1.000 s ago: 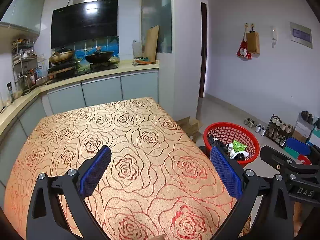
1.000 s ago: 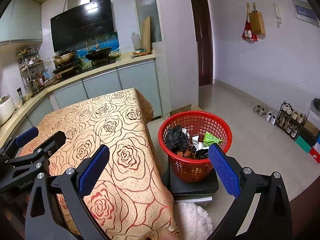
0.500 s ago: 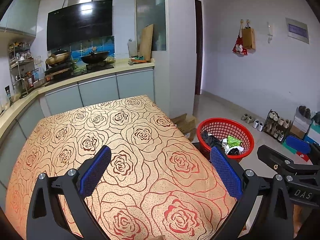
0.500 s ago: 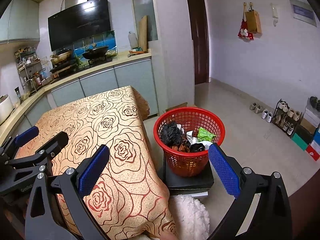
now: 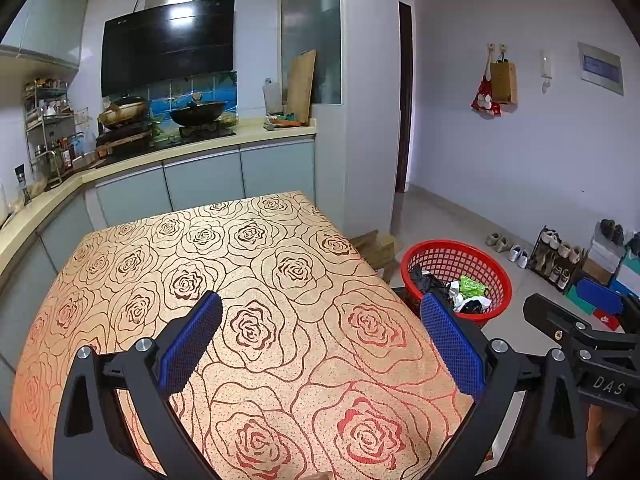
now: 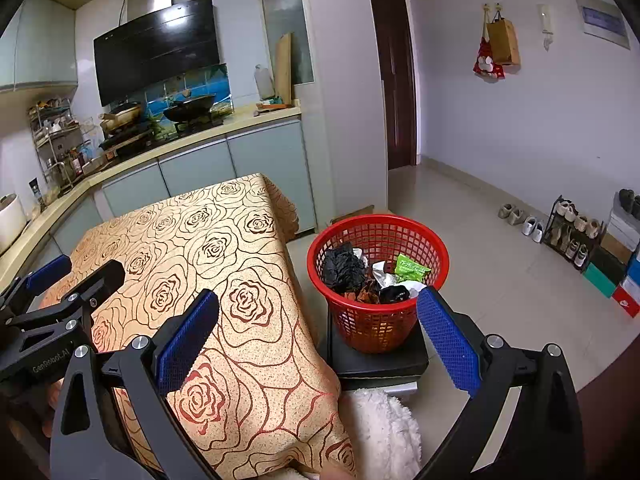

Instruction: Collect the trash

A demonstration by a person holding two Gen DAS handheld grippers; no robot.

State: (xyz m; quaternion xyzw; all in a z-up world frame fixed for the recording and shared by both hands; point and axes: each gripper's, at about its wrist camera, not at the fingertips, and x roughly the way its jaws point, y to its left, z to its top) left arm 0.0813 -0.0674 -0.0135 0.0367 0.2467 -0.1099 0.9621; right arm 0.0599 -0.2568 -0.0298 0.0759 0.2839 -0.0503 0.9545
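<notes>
Trash point(image 6: 372, 276) sits heaped in the red basket point(image 6: 378, 320) on the floor right of the tabletop point(image 5: 248, 288), within easy dropping reach. My left claw point(image 5: 320, 344) and right claw point(image 6: 316, 340) both hang spread and empty, as I see nothing left to collect.

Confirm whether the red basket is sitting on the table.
No: the red basket stands on a black block on the floor beside the table.

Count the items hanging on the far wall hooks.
2: a brown paper bag on the right hook, and a red decoration beside it, lower left. Nothing else hangs there.
</notes>
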